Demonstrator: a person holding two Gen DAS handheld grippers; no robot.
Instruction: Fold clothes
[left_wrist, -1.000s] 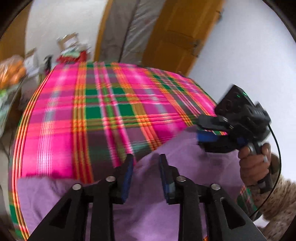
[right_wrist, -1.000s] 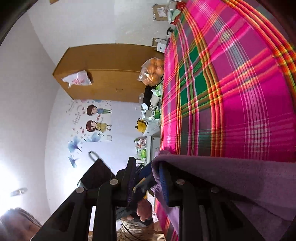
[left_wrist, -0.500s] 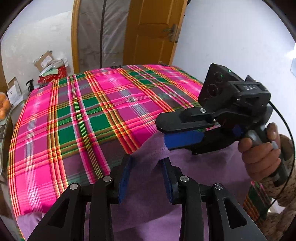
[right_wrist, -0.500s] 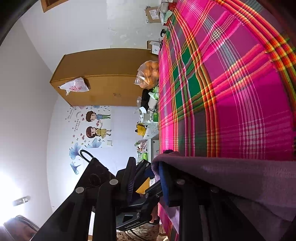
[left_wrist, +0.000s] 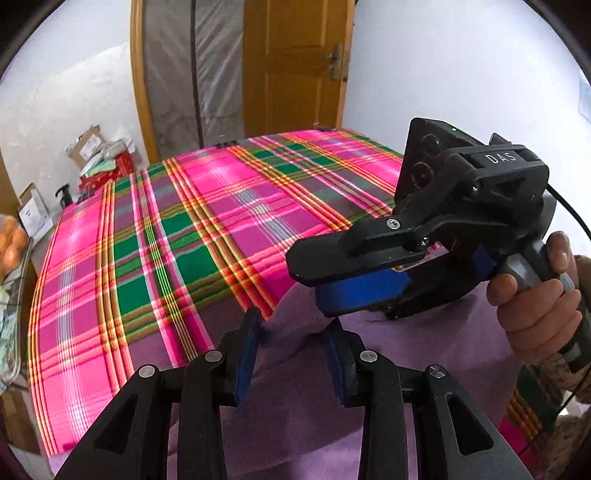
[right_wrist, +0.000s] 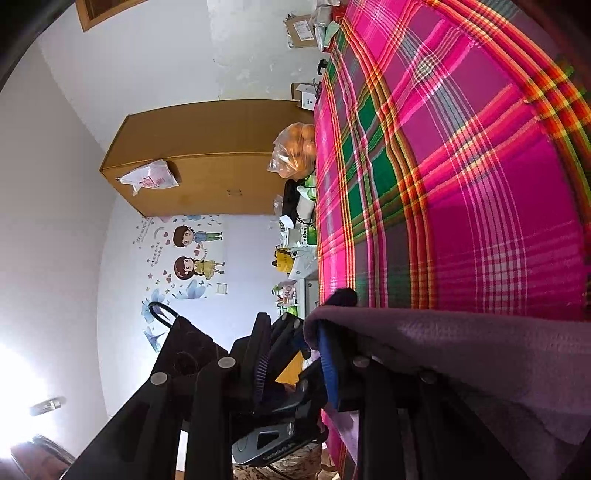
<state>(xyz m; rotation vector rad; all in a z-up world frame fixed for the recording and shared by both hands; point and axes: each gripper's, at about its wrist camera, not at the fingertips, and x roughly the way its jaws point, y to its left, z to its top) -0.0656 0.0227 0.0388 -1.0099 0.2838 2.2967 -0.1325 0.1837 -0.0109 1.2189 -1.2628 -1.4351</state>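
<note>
A purple garment (left_wrist: 406, 369) lies at the near edge of a pink and green plaid blanket (left_wrist: 184, 240). My left gripper (left_wrist: 291, 332) points down at a raised corner of it. The cloth ridge sits between the blue pads (left_wrist: 245, 354), which are closing without pressing it. Just beyond, a hand (left_wrist: 535, 306) holds my right gripper (left_wrist: 314, 291), rolled on its side. In the right wrist view the garment (right_wrist: 461, 350) drapes over one finger of my right gripper (right_wrist: 293, 339), and the jaws stand apart with a clear gap.
The blanket (right_wrist: 461, 166) covers a bed. A wooden door (left_wrist: 295, 66) and cardboard boxes (left_wrist: 96, 147) stand behind it. Beside the bed are a bag of oranges (right_wrist: 295, 147), a cluttered shelf (right_wrist: 295, 240) and a brown cabinet (right_wrist: 203, 166).
My left gripper has moved toward the right gripper and rolled, so the right gripper looms larger. Its jaws have narrowed around the cloth corner. The right wrist view has barely changed.
</note>
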